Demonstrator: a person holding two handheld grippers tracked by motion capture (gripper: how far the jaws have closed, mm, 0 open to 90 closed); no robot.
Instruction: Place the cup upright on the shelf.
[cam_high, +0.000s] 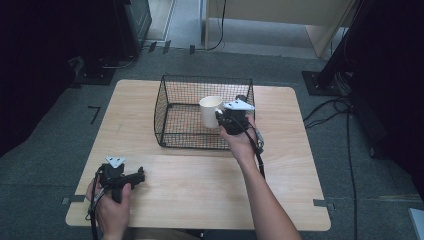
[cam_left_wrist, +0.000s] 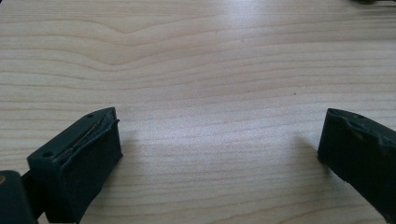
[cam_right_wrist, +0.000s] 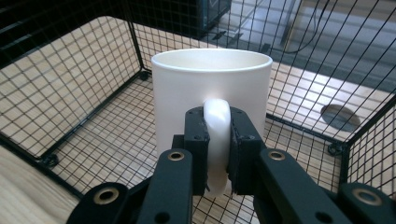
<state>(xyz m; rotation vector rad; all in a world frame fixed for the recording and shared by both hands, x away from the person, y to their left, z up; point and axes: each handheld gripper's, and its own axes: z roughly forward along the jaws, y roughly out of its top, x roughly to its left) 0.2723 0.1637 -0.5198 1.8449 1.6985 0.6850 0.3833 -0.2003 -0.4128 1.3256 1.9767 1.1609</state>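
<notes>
A white mug (cam_high: 210, 111) hangs upright inside the black wire basket (cam_high: 170, 107), over its right half. My right gripper (cam_high: 223, 119) is shut on the mug's handle (cam_right_wrist: 216, 140), both pads (cam_right_wrist: 197, 149) pressing its sides, and the mug (cam_right_wrist: 211, 98) faces away from the camera with its open mouth up. My left gripper (cam_high: 134, 177) rests near the table's front left, held by a hand, its jaws spread wide over bare wood with nothing between the fingertips (cam_left_wrist: 93, 154).
The basket stands at the middle back of the light wooden table (cam_high: 200, 180). A round hole (cam_right_wrist: 341, 117) in the tabletop shows beyond the basket's far wall. Cables and dark stands lie on the grey floor around the table.
</notes>
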